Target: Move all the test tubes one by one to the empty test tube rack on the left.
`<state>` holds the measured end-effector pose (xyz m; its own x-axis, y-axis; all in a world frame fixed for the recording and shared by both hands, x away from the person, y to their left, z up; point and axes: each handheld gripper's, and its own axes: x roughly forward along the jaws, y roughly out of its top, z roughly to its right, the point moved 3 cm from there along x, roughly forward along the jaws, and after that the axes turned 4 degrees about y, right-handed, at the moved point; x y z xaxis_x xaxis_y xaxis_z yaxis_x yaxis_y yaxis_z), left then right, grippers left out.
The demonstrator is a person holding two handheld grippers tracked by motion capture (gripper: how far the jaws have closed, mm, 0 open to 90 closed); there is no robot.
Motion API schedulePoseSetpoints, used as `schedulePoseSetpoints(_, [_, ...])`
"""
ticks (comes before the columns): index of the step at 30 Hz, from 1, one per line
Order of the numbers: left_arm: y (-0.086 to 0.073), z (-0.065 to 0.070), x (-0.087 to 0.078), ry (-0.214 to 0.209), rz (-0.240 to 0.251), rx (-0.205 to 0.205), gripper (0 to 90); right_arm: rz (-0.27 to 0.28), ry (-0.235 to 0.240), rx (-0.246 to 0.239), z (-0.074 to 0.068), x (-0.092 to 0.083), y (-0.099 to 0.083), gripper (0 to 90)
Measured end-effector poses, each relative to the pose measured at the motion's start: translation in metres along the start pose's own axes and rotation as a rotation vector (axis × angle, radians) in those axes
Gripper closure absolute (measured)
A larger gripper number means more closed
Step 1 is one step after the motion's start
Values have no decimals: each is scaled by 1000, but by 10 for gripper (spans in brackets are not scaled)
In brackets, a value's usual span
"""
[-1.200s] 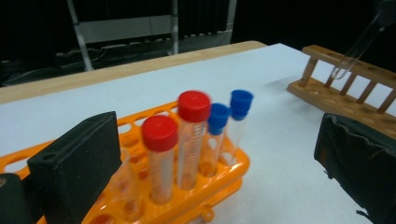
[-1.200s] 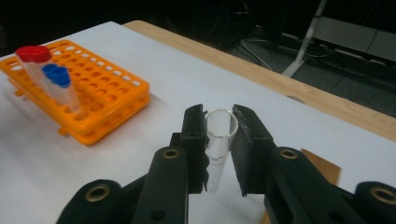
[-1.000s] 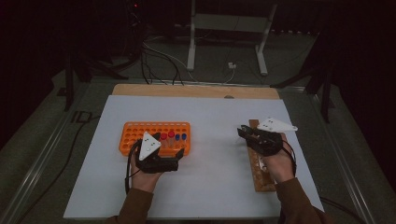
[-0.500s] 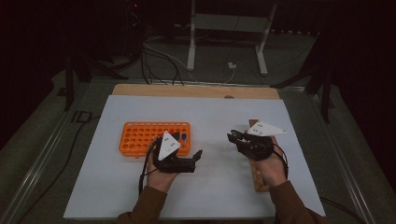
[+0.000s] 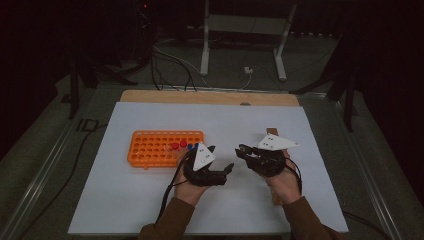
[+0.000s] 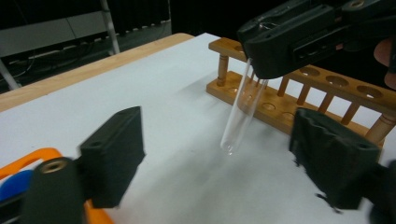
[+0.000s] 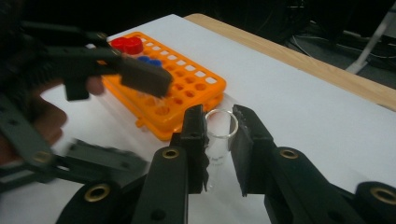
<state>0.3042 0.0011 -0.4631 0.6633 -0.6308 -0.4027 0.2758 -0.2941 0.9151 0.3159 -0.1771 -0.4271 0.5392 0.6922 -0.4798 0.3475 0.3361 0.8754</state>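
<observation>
1 clear glass tube [image 6: 243, 109] hangs above the white sheet [image 5: 150, 205] near the middle of the table, pinched just below its open rim by the right gripper [image 7: 218, 140], whose jaws are clamped on the glass. Held that high, its round bottom and most of its length stay free, probably so the other tool can take it lower down. The left gripper [image 6: 219, 158] faces it from the left with its jaws apart; they have just been closing, yet the tube is beyond them, untouched. Behind the tube, at the right, lies the wooden rack [image 6: 327, 93], its holes bare where they can be seen. To the left sits the orange rack [image 5: 165, 148], which carries 2 red caps [image 7: 126, 45] and some blue caps [image 7: 149, 61] at its right end.
</observation>
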Motion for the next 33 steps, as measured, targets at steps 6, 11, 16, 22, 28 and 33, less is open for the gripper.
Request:
schedulePoseSetpoints(6, [0,6,9,2,-10,5,348,0,25,3,-5,2,1,762])
schedulePoseSetpoints(11, [2,8,11,-24,-3,8,501,5,39,0,-8,3,2,762])
schedulePoseSetpoints(16, [2,10,11,-50,4,12,610,2,47,1,-10,5,2,762])
schedulePoseSetpoints(22, [2,10,10,-71,8,14,682,0,52,3,-11,6,2,762])
schedulePoseSetpoints(28, [2,10,10,-78,9,21,723,-3,58,1,-11,6,1,762])
schedulePoseSetpoints(33, [2,12,10,-79,12,38,754,-6,60,1,-11,7,1,760])
